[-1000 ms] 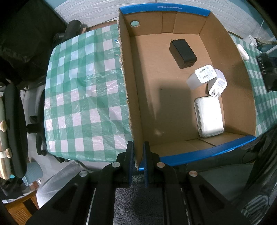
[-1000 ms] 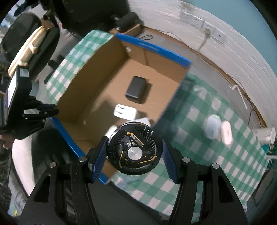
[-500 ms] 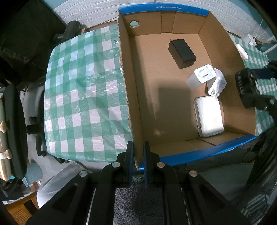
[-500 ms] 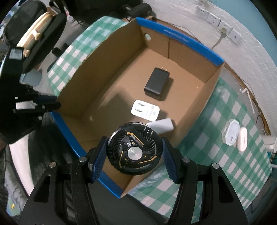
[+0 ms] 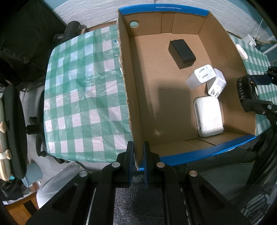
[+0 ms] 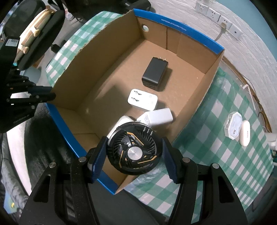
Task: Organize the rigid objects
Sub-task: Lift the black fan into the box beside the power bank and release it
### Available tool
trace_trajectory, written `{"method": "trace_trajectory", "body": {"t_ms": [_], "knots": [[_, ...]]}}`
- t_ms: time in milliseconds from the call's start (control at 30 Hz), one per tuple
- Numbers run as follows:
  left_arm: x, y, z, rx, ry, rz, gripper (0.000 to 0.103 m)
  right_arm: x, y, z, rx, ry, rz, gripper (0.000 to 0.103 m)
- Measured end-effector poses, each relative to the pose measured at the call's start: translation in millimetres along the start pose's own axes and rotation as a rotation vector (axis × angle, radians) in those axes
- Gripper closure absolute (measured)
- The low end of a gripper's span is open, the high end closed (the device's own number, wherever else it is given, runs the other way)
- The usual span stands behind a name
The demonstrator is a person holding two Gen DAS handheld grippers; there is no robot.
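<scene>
A cardboard box (image 5: 131, 97) with blue rims stands on a green checked tablecloth (image 5: 83, 97). My left gripper (image 5: 137, 162) is shut on the box's near left wall corner. Inside lie a black charger (image 5: 181, 52), two white plug adapters (image 5: 205, 74), and a white power bank (image 5: 208, 116). My right gripper (image 6: 133, 157) is shut on a round black fan (image 6: 133, 150) with orange marks, held over the box's near right corner (image 6: 121, 187). The fan also shows in the left wrist view (image 5: 246, 90) at the box's right wall.
On the cloth right of the box lie a white octagonal case (image 6: 232, 124) and a white oval case (image 6: 245, 132). A black office chair (image 5: 13, 128) stands at the left. Wall sockets (image 6: 216, 15) line the white wall behind.
My right gripper has carried the fan leftwards from over the cloth to over the box's near right corner. My left gripper has kept its hold on the box wall.
</scene>
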State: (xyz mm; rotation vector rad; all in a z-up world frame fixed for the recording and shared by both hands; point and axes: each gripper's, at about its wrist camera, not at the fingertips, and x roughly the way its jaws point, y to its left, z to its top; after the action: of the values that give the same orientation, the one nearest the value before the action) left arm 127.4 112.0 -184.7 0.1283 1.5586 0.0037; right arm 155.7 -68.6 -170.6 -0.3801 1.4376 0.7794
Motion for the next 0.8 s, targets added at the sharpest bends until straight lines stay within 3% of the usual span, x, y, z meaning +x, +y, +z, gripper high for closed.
{"method": "trace_trajectory", "body": {"t_ms": [467,800], "knots": [[-1,-2,2,0.013,0.003,0.015,0.094,-36,-23,-6,0.076,-0.093,0.056,0.036],[-3,-2,1,0.018,0.004,0.02,0.094,-63,-66,-14,0.169,-0.148,0.048,0.036]]}}
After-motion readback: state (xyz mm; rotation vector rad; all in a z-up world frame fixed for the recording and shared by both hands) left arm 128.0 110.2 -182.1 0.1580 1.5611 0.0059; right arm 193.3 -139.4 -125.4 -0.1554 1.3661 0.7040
